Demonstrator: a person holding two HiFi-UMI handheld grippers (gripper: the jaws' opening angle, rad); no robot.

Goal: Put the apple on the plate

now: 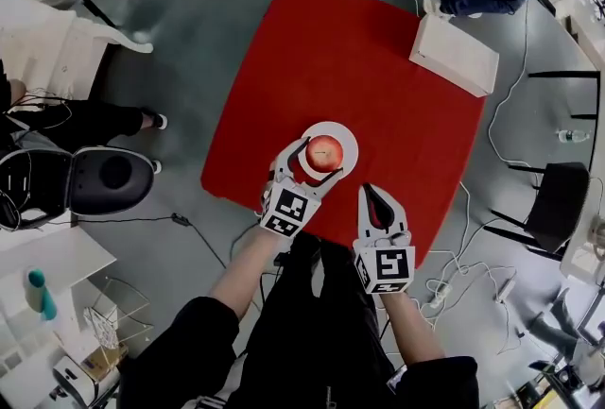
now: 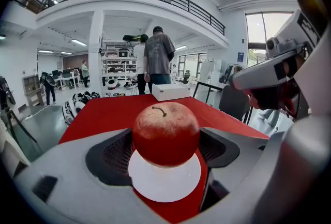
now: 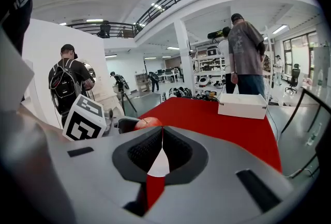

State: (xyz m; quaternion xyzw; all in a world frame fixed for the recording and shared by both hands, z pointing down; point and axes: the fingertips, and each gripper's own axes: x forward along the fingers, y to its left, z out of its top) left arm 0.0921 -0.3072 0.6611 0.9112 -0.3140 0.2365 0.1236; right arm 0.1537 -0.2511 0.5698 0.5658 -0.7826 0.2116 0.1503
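A red apple [image 1: 324, 153] [image 2: 165, 134] sits between the pads of my left gripper [image 1: 322, 160] [image 2: 165, 141], which is shut on it. It hangs right over, or rests on, a small white plate [image 1: 346, 135] [image 2: 166, 185] near the front edge of the red table [image 1: 331, 48]; I cannot tell if it touches. My right gripper [image 1: 375, 195] [image 3: 162, 141] stays shut and empty just right of the plate, at the table's front edge. In the right gripper view the apple [image 3: 148, 123] peeks out beside the left gripper's marker cube.
A white box [image 1: 454, 55] [image 2: 169, 92] [image 3: 242, 105] lies at the table's far right corner. Two people stand behind the far edge. Cables, a black chair [image 1: 553, 199] and an open black case [image 1: 85, 182] lie on the grey floor around the table.
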